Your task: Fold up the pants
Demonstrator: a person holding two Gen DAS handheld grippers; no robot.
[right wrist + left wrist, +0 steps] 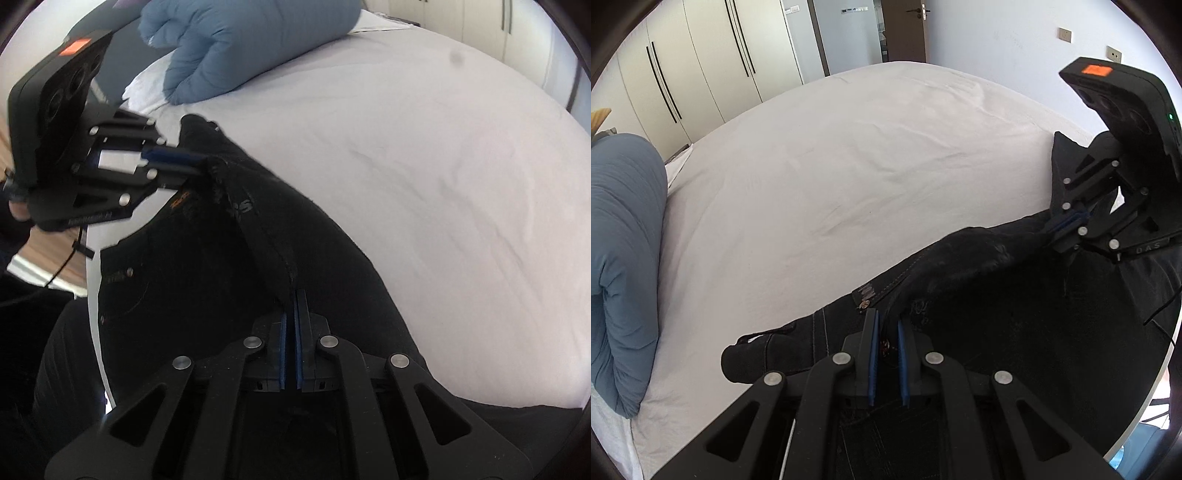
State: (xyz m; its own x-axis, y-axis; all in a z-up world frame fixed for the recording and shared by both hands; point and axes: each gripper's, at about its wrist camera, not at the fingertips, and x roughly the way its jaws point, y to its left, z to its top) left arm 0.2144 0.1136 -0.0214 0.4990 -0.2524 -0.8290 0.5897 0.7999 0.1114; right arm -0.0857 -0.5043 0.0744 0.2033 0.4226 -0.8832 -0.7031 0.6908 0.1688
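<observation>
Black pants point(1015, 314) lie across the near edge of a white bed point(849, 166); they also show in the right wrist view point(192, 266). My left gripper point(886, 325) is shut on the waistband near the button and shows in the right wrist view point(199, 164), pinching a raised fold. My right gripper point(294, 295) is shut on a lifted edge of the pants. It also shows in the left wrist view point(1056, 227), holding the fabric up at the right. The cloth hangs between the two grippers.
A folded blue duvet point(624, 258) lies at the bed's left end and also shows in the right wrist view point(240, 44). White wardrobes point(701, 66) and a door stand behind. Wooden floor point(48, 258) runs beside the bed.
</observation>
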